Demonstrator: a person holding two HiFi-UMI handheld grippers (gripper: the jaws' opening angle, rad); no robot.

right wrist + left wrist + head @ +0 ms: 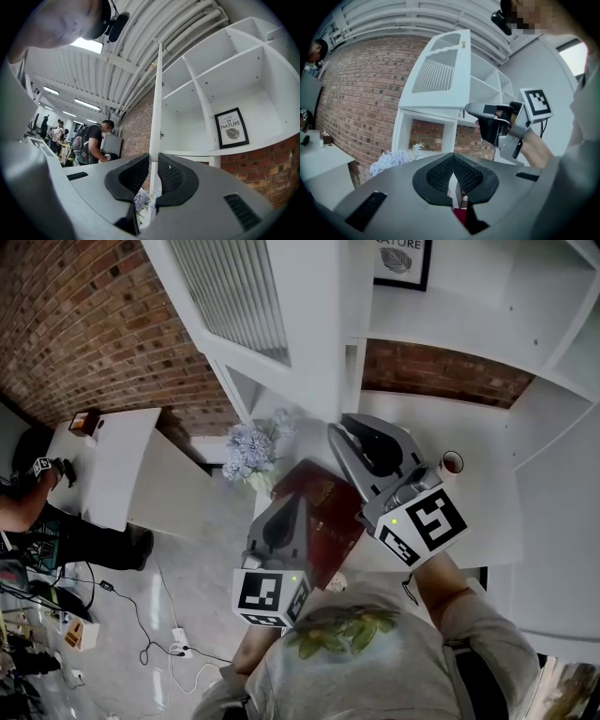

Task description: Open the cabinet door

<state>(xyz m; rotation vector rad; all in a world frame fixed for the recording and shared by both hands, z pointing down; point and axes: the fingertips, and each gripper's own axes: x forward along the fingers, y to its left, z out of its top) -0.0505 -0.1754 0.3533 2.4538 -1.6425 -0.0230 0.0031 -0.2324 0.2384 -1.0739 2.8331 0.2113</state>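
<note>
**A:** So where's your door at? From the head view, the cabinet door (267, 306) is already swung well out from the white shelf unit (469, 427), over toward the brick wall. Your right gripper (153, 161) has its jaws closed on the door's thin free edge, low on the panel.

**B:** Yeah, decent spot imo. It's a white frame with a ribbed pane (436, 75) set in it. I'd guess it's light and stiff and swings easily on its hinges. The painted edge looks slick though, so your pinch could slide if you pull at an angle. Stay on the frame and keep off the pane, which is probably the fragile bit. Follow the arc rather than yanking straight.

**A:** And your left gripper (453, 161)?

**B:** Jaws pressed together at the tips, nothing in them. It hangs over a dark red flat thing (319, 521), could be a book or a box, can't tell which.

**A:** Anything in the compartments to watch out for?

**B:** Not much. The upper cubbies look bare. One holds a framed "LOVE OF NATURE" print (231, 127). There's a cup (452, 463) with something dark in it on the shelf surface, near your right gripper, so mind your elbow. The pale blue flowers (246, 448) sit near the door's lower corner. Can't see what they're standing in.
</note>
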